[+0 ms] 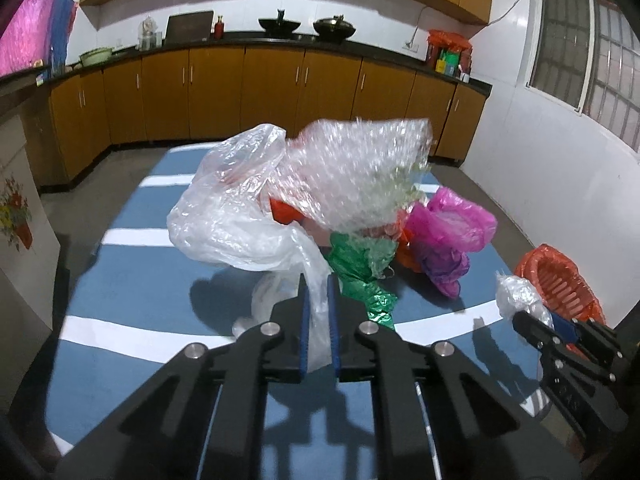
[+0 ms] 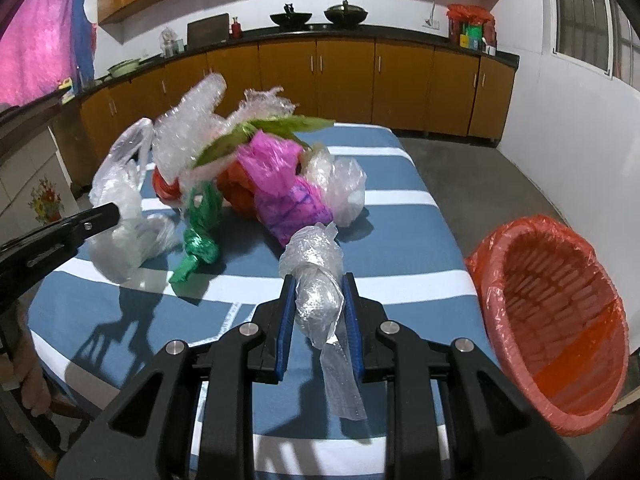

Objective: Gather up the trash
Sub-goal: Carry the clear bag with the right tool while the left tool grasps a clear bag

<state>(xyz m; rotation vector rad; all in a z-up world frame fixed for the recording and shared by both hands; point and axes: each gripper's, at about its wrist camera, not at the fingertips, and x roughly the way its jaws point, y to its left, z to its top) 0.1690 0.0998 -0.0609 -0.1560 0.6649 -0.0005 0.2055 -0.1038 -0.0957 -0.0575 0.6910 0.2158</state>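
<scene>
Only the right wrist view is showing the bin's [image 2: 560, 320] inside, right of the right gripper [image 2: 318, 280], whose jaws are clamping bubble wrap [image 2: 316, 276]; the left gripper [image 1: 318, 292] jaws are pinching a clear bag [image 1: 240, 216].

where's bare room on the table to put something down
Free: the striped cloth between the pink bag and the bin, and the near strip before the green bag. Crowded: the middle, where bubble wrap and bags pile up.
</scene>
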